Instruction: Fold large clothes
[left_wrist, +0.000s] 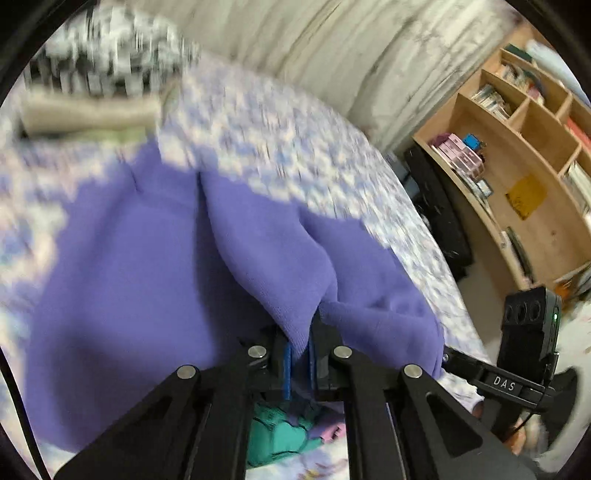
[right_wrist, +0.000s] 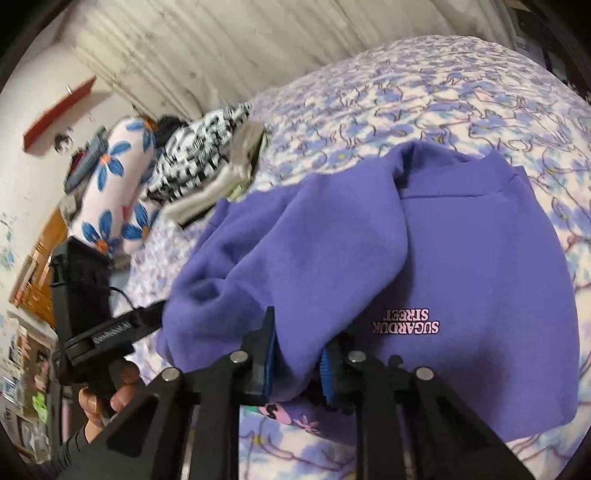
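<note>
A large purple sweatshirt lies on a bed with a purple floral sheet. My left gripper is shut on a fold of its fabric, lifted off the bed. In the right wrist view the sweatshirt shows pink lettering near its hem. My right gripper is shut on a thicker bunch of the purple cloth, its blue pads apart around the fold. The left gripper and the hand holding it show at the left edge.
A black-and-white patterned garment, a beige folded cloth and a flowered pillow lie at the head of the bed. A wooden bookshelf stands beside the bed. Green and pink clothes lie below my left gripper.
</note>
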